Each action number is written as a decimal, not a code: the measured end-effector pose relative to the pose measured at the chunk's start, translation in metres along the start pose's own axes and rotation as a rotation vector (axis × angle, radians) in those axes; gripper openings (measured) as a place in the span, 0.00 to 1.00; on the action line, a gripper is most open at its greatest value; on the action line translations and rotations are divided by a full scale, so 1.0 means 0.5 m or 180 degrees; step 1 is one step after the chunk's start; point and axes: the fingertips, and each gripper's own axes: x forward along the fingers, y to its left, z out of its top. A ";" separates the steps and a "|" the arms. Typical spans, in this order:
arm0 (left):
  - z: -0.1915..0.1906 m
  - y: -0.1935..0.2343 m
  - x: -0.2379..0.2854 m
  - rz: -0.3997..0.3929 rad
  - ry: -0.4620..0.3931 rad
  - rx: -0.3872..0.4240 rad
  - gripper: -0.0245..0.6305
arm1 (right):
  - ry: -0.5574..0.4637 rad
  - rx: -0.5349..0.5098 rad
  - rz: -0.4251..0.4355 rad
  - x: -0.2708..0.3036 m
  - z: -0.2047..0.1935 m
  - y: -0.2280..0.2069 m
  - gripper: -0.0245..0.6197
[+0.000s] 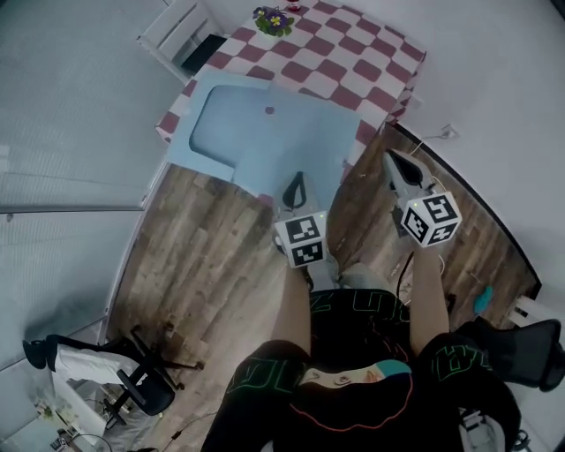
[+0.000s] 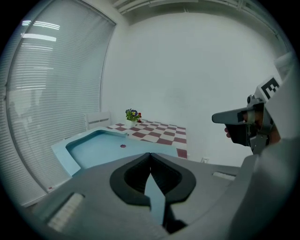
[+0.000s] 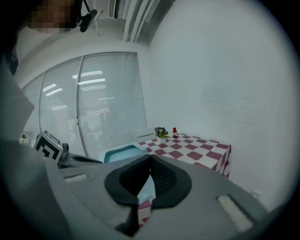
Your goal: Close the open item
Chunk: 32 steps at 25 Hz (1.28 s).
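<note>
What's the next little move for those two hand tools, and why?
Probably carry both forward and down toward the checked table. The left gripper and right gripper are shut and empty, and neither touches the light-blue case lying open on it. Nothing can be pushed closed from there.

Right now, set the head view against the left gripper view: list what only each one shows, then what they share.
Head view only: the wooden floor and a black office chair at the lower left.
Left gripper view only: a close look along the left tool, its jaws shut with nothing between them.
Both: the pale blue open item lying on the checked table, the flower pot at the table's far end, a white chair and the right tool.
</note>
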 end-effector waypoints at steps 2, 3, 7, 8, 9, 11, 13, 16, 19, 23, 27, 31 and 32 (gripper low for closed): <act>-0.004 0.021 0.008 0.0098 0.0029 -0.0045 0.05 | 0.0054 -0.0025 0.0101 0.033 0.001 0.002 0.04; -0.005 0.029 0.011 0.0146 0.0035 -0.0050 0.05 | 0.0071 -0.0035 0.0158 0.048 0.002 0.002 0.04; -0.020 0.050 0.012 0.0386 0.0079 -0.0074 0.05 | 0.0168 -0.0134 0.0492 0.111 0.002 0.012 0.04; -0.026 0.056 0.011 0.0464 0.0098 -0.0097 0.05 | 0.0203 -0.0171 0.0604 0.131 -0.001 0.017 0.04; -0.033 0.061 0.010 0.0537 0.0115 -0.0114 0.05 | 0.0234 -0.0206 0.0715 0.150 -0.004 0.023 0.04; -0.048 0.070 0.006 0.0687 0.0158 -0.0149 0.05 | 0.0293 -0.0266 0.0938 0.180 -0.010 0.035 0.04; -0.069 0.072 -0.005 0.0893 0.0224 -0.0239 0.05 | 0.0376 -0.0346 0.1169 0.193 -0.018 0.040 0.04; -0.078 0.061 -0.014 0.1161 0.0249 -0.0297 0.05 | 0.0470 -0.0428 0.1419 0.216 -0.024 0.026 0.04; -0.090 0.014 -0.012 0.1214 0.0326 -0.0185 0.05 | 0.0530 -0.0477 0.1595 0.224 -0.042 0.010 0.04; -0.118 -0.054 -0.007 0.1264 0.0487 -0.0044 0.06 | 0.0593 -0.0545 0.1846 0.230 -0.066 -0.003 0.04; -0.148 -0.092 -0.012 0.1314 0.0698 0.0144 0.07 | 0.0641 -0.0691 0.2072 0.237 -0.084 0.003 0.04; -0.176 -0.110 -0.013 0.1217 0.0856 0.0138 0.18 | 0.0696 -0.0854 0.2253 0.244 -0.099 0.019 0.04; -0.182 -0.119 -0.008 0.1155 0.0914 0.0168 0.24 | 0.0713 -0.0873 0.2286 0.245 -0.102 0.021 0.04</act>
